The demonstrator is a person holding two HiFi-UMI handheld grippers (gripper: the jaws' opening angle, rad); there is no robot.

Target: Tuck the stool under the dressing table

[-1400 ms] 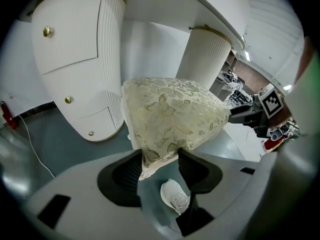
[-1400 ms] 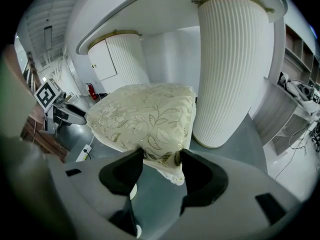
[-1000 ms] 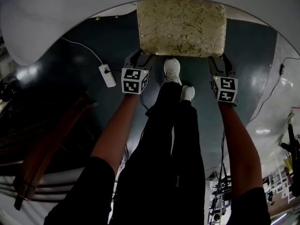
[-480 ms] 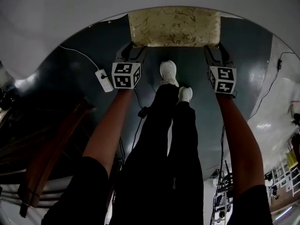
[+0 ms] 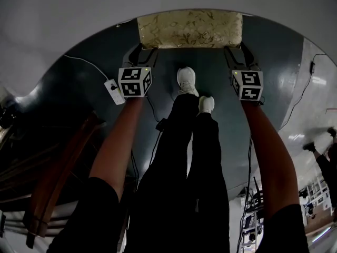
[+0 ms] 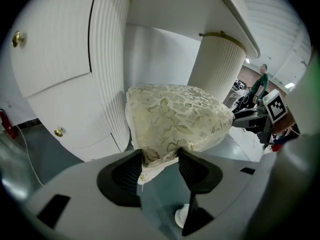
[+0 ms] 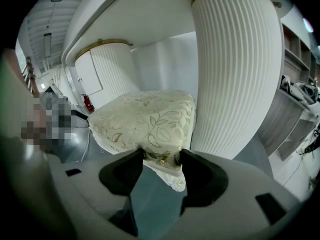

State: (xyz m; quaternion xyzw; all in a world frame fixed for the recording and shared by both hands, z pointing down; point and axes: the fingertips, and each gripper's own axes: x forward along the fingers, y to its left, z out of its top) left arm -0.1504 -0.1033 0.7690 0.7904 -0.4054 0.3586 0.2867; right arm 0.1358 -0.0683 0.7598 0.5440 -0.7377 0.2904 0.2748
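The left gripper (image 5: 141,50) and right gripper (image 5: 235,51) each pinch a near corner of the stool (image 5: 189,29), partly under the dressing table (image 5: 79,15); mid-push, it likely needs sliding straight farther in.

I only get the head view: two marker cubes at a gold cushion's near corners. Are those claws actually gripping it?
Observer: Yes. In its own view the left gripper has its jaws clamped on the corner fabric of the stool.
Operator: And the other one?
Observer: Same: the right gripper pinches the opposite near corner.
Operator: What's beside the stool?
Observer: A white fluted leg of the dressing table, close at its right; contact unclear.
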